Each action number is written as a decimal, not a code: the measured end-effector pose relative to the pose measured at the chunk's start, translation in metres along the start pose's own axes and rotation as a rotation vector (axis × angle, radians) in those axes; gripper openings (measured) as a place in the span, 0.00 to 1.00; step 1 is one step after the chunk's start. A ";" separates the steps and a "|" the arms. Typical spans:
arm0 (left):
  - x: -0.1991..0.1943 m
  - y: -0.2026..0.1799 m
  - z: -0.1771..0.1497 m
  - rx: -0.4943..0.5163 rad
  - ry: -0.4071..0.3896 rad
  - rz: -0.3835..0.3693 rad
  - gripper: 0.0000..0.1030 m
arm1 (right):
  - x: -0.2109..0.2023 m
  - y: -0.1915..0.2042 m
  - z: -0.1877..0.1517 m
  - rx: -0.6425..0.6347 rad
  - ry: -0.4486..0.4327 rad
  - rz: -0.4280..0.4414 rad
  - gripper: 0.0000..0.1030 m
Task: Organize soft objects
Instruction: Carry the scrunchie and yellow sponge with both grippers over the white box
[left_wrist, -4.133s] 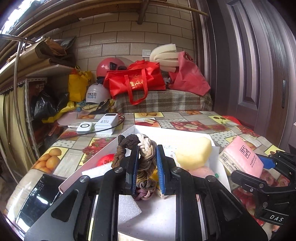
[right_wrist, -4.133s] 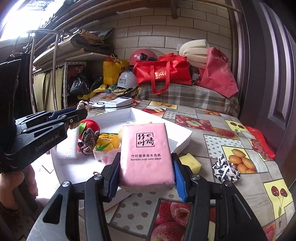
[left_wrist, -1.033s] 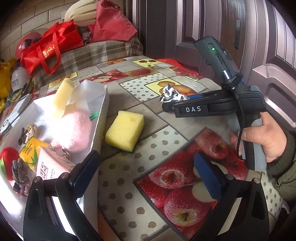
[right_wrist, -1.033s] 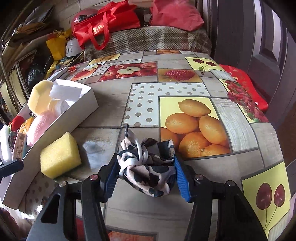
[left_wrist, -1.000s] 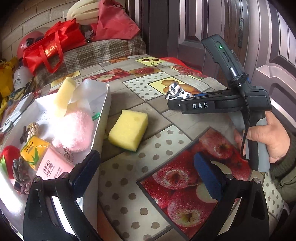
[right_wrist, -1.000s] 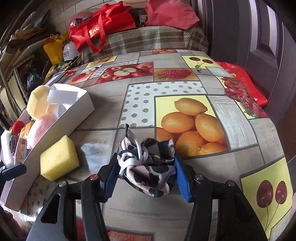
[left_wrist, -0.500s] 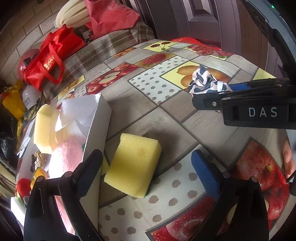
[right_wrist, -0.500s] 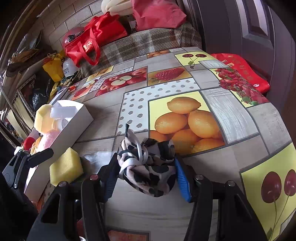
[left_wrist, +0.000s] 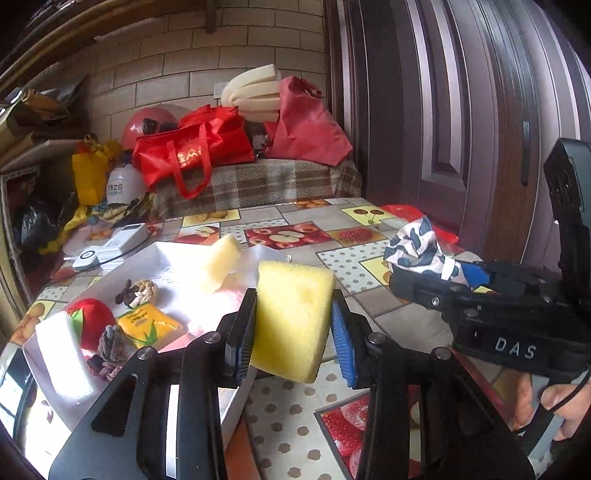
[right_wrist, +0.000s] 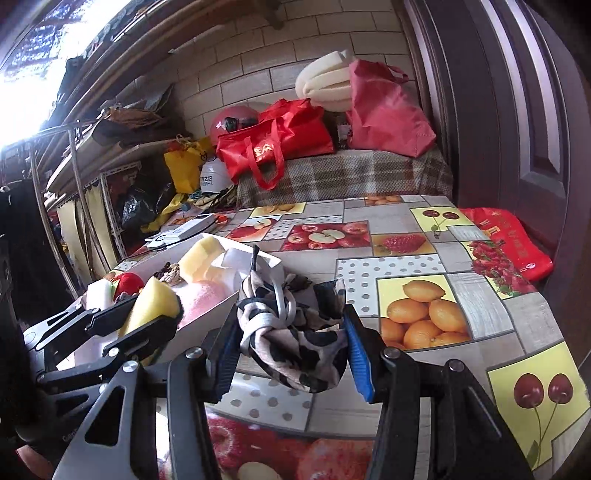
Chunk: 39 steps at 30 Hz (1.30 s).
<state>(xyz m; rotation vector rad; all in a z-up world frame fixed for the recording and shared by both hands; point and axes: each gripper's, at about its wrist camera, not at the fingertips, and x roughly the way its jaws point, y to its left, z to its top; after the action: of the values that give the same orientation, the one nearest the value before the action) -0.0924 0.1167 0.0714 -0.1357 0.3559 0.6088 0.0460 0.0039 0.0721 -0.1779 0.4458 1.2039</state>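
While left hand-held gripper (left_wrist: 293, 325) pinches yellow sponge (left_wrist: 291, 319), right hand-held gripper (right_wrist: 291, 341) clamps patterned cloth (right_wrist: 291, 332).

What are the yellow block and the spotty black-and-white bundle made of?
The yellow block, held in the left gripper, looks like matte foam sponge: tiny pores, soft rounded edges. The spotty bundle, held in the right gripper, looks like thin smooth fabric, since it folds and knots.

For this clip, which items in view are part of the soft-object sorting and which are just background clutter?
Part of the job:
- yellow sponge, held in the left tongs
- black-and-white cloth, held in the right tongs
- white box with soft items inside

Just lying about:
- red tote bag
- white helmet
- foam stack
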 end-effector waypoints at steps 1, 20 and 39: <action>-0.002 0.002 0.006 -0.017 0.002 0.001 0.36 | -0.004 0.012 0.002 -0.034 -0.005 0.006 0.49; -0.018 -0.018 0.017 0.062 0.002 -0.022 0.36 | -0.070 -0.007 0.009 0.186 -0.171 -0.112 0.49; -0.034 -0.018 0.024 0.098 -0.004 -0.022 0.36 | -0.095 0.028 0.011 0.201 -0.286 -0.068 0.49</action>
<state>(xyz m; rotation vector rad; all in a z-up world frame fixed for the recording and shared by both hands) -0.1005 0.0895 0.1065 -0.0448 0.3795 0.5692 -0.0044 -0.0641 0.1252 0.1497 0.3048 1.0897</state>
